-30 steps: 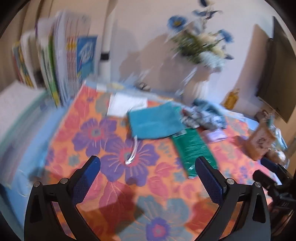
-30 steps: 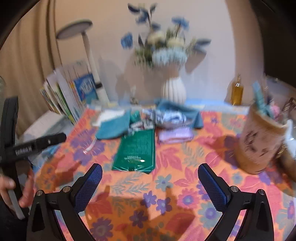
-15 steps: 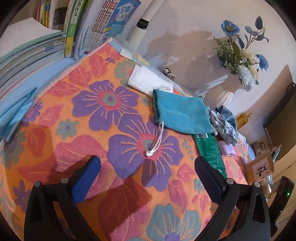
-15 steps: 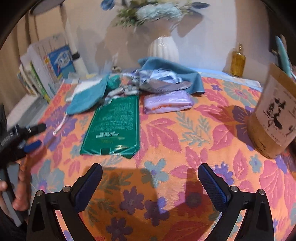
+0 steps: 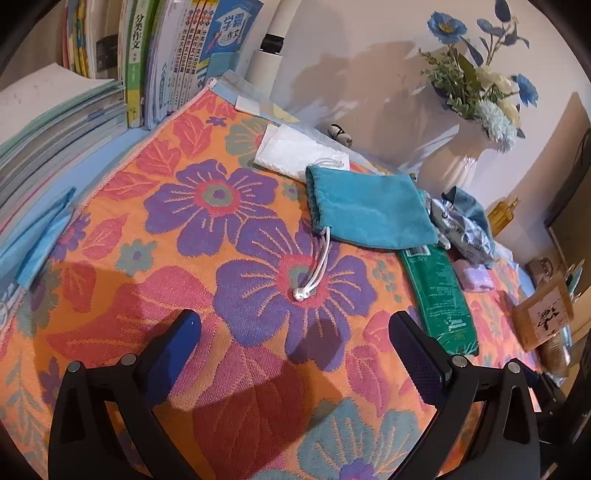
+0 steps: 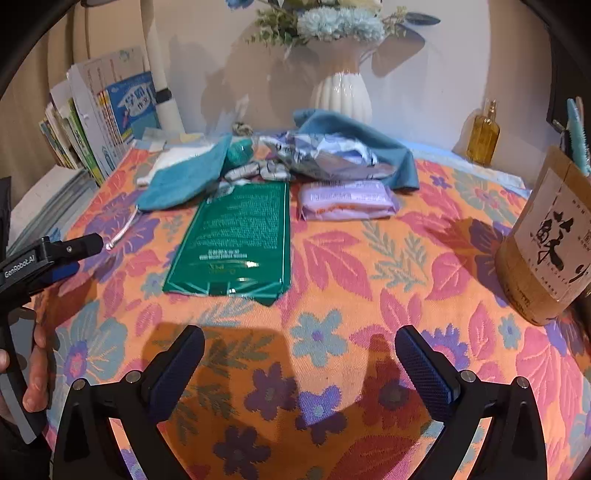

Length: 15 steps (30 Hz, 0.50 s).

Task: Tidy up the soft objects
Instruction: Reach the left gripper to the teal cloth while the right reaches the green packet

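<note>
Both tongs released, empty. Left gripper (image 5: 295,332) low over the tablecloth (image 5: 110,295), just short of the teal pouch (image 5: 369,210) with its white drawstring (image 5: 314,269) trailing toward it. Best approach: advance flat, pinch the pouch's near edge, not the cord. Right gripper (image 6: 299,350) hovers near the green packet (image 6: 236,240).

The blue book (image 5: 228,27) standing by the wall says "学霸 作文" on its cover. The green book (image 5: 133,55) next to it says "分类作文" down its spine. The left claw (image 6: 55,254), seen from the right wrist camera, has "GenRobot.AI" on its side. The print on the green packet (image 6: 236,240) is too small to read.
</note>
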Tool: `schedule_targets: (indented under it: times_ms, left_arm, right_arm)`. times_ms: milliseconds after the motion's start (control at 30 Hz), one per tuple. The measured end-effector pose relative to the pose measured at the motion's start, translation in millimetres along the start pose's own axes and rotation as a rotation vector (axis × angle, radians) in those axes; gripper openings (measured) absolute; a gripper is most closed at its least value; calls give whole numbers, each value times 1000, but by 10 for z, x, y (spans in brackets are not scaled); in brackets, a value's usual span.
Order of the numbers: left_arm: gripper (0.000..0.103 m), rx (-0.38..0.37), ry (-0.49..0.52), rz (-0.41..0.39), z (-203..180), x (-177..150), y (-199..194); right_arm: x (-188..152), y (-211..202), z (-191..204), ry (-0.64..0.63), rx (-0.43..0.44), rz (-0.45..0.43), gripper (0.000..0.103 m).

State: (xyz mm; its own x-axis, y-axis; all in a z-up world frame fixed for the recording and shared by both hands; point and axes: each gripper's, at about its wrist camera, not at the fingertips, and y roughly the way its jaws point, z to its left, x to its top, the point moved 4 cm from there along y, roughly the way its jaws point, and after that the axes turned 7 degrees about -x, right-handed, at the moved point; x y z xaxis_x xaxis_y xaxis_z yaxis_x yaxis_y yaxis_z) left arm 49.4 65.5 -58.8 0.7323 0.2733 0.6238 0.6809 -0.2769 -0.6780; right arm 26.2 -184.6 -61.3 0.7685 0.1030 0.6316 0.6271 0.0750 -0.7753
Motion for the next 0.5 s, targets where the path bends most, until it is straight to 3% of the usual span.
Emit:
schedule_targets:
  times_ms: [233, 500]
  left_arm:
    - [102, 9, 10, 1, 1, 2, 8]
    - [102, -36, -24, -10, 49, 14, -28]
  right_arm:
    - [-17, 34, 11, -10, -7, 22, 103]
    - [-28, 15, 70, -44, -34, 18, 103]
